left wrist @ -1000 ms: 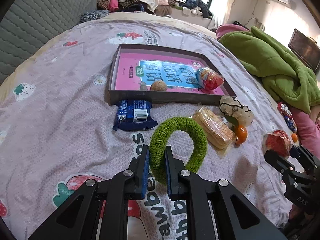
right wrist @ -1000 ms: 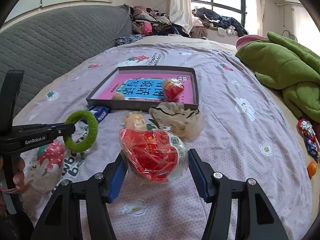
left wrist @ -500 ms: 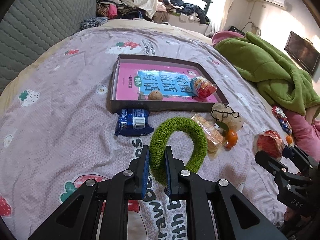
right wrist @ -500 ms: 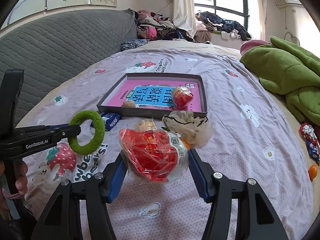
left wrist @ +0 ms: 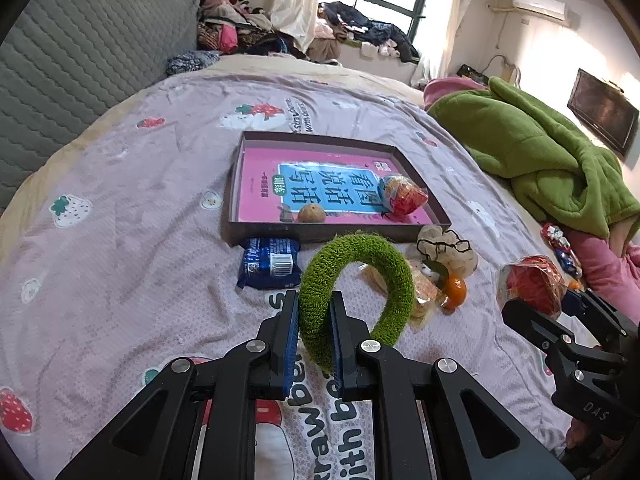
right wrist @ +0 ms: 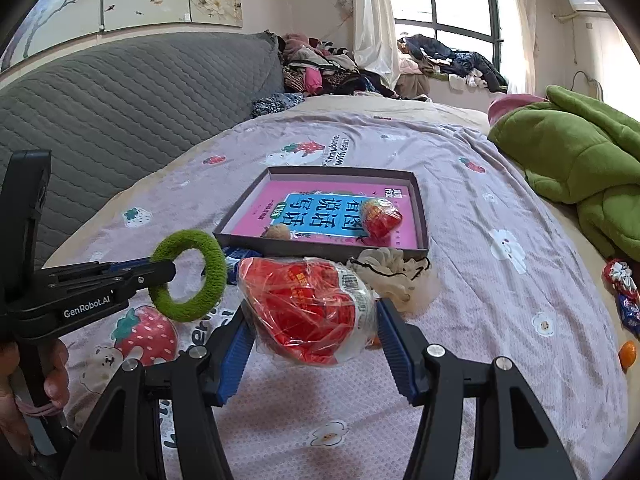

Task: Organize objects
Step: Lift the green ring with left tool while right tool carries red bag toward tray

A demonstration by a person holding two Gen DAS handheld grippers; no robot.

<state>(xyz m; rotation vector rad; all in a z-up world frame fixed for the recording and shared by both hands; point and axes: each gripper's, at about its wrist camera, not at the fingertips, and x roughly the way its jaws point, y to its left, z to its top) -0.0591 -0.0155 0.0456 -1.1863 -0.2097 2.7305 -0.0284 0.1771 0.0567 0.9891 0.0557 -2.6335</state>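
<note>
Nearest the cameras, the left gripper [left wrist: 314, 334] was clamped tight on the lower arc of a fuzzy green ring [left wrist: 356, 294], its jaws nearly together and the loop held clear of the bedspread [left wrist: 120, 240]. The right gripper [right wrist: 316, 334] stood wide, its blue pads pressed against both sides of a crinkly red snack bag [right wrist: 308, 312] lifted above the bed. The ring looked light, soft and springy, best pinched across its thickness as here; the bag looked light, slick and easily crushed, so a gentle hold across its widest part seemed safest.

Just beyond lay the things not yet tidied: a blue packet [left wrist: 270, 262], a pack of crackers [left wrist: 424, 292], a small orange [left wrist: 454, 290] and a cream scrunchie [left wrist: 446, 248], clustered before the box [left wrist: 336, 236].

Farther off, the shallow dark box held a pink book, a second red snack bag [left wrist: 402, 200] and a brown round fruit [left wrist: 310, 213]. Both held items appeared bound for it.

Beyond, a green blanket [left wrist: 540, 160] was heaped at the right.
</note>
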